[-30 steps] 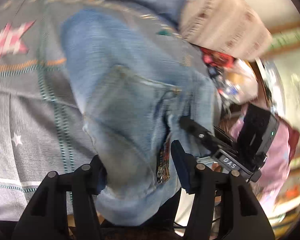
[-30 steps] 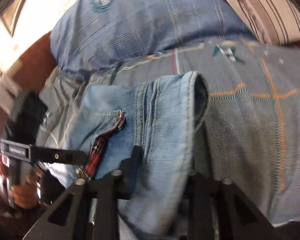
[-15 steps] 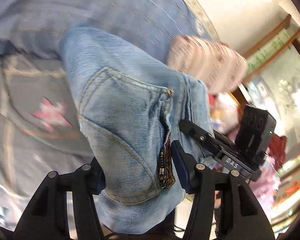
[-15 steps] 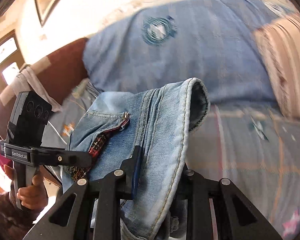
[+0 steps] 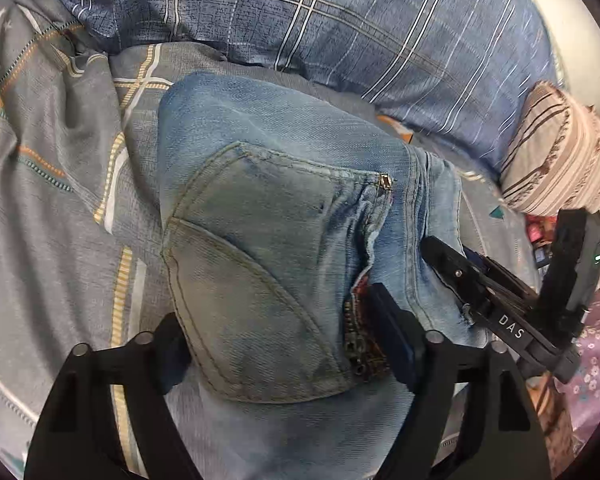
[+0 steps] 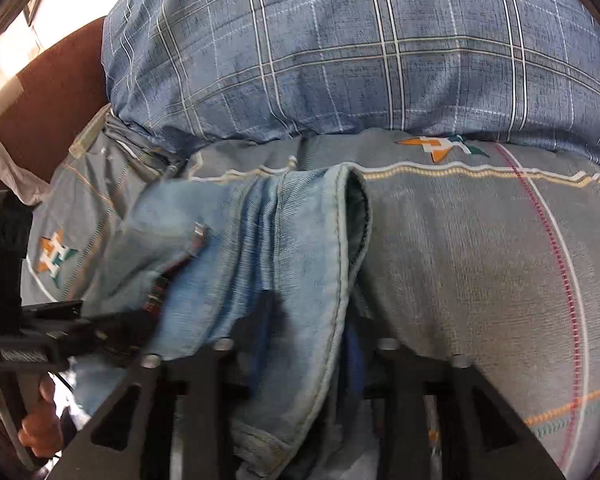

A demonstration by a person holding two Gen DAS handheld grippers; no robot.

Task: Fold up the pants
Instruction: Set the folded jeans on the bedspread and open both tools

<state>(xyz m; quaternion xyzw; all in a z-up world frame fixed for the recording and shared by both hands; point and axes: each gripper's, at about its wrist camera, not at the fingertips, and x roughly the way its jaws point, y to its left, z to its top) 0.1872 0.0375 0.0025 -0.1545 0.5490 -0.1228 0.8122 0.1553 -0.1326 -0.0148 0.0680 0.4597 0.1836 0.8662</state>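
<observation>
My left claw (image 5: 284,344) is clamped on the jeans (image 5: 284,216) at the back pocket (image 5: 256,248), and the denim bulges over its near pad, hiding most of it. My right claw (image 6: 300,344) pinches the waistband edge; both its pads are buried under cloth. The jeans hang bunched just over the grey bedsheet (image 6: 480,264), their legs out of view below. A blue plaid pillow (image 6: 360,48) lies behind; a striped cushion (image 5: 560,152) is cut off at the edge.
</observation>
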